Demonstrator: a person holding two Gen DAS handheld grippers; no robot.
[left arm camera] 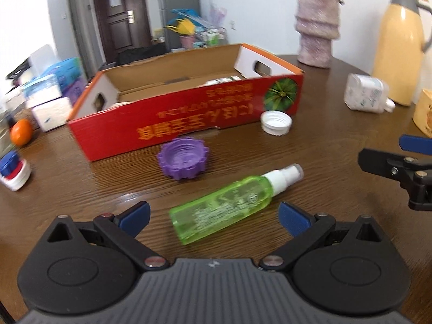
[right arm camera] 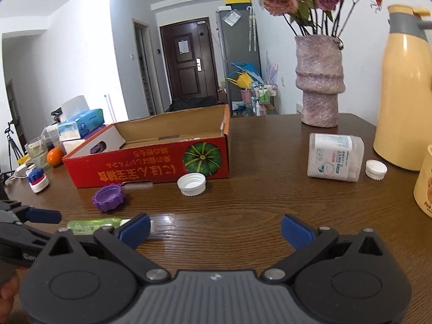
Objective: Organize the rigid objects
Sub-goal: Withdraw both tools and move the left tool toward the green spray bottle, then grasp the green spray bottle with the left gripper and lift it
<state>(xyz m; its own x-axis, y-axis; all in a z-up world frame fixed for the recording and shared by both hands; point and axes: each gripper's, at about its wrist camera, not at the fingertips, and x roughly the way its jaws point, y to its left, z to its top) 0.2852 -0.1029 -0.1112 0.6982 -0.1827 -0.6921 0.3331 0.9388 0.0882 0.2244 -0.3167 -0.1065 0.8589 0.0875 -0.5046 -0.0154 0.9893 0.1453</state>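
A green spray bottle with a white nozzle lies on its side on the brown table. Its base end sits between the fingertips of my left gripper, which is open and not touching it. A purple ridged cap and a white cap rest in front of the red cardboard box. My right gripper hangs open over bare table with nothing between its fingers. The bottle lies to its left, half hidden. A white plastic bottle lies on its side with a small white cap next to it.
A pink vase of dried roses, a yellow thermos jug and a yellow mug stand at the right. An orange, stacked small caps and tissue boxes crowd the left. The box holds a few pale items.
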